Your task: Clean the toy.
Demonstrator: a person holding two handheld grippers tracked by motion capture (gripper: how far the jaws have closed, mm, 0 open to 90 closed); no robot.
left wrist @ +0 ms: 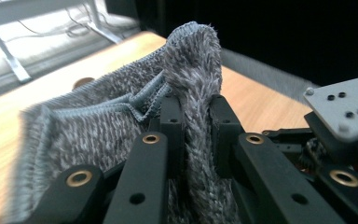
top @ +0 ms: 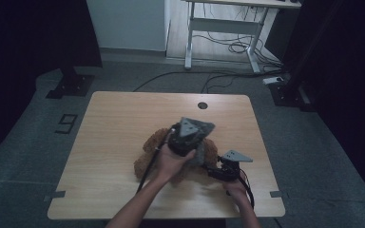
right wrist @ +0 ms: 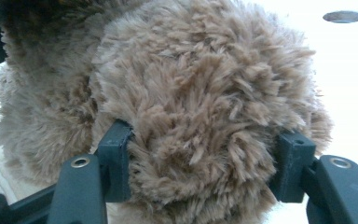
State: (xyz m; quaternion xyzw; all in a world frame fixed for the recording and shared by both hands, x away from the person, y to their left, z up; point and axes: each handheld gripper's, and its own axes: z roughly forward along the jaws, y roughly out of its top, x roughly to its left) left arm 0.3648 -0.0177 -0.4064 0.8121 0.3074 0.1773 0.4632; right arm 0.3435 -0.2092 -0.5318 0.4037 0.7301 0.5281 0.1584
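Pinching a fold of grey fuzzy cloth (left wrist: 193, 93) between its nearly closed jaws, the left hand-held gripper (left wrist: 195, 121) holds the fabric up so that it rises in a loop above the jaw tips, with the rest of the cloth spreading toward the lower left of the left gripper view. In the high view this left hand-held gripper (top: 186, 135) sits just right of the frame's centre, over the brown plush toy (top: 157, 152), with the grey cloth (top: 200, 142) draped around and below it. The toy lies on the wooden surface (top: 114, 123), a little toward the lower middle of the frame. The right hand-held gripper (top: 221, 171) is low and to the right of the toy in the high view, touching its right side. In the right gripper view, the right hand-held gripper (right wrist: 205, 163) has its jaws about half open and pressed against either side of a rounded, furry part of the brown plush toy (right wrist: 191, 93), which bulges between them. A round hole in the surface (top: 202, 105) shows beyond the toy, toward the top of the high view.
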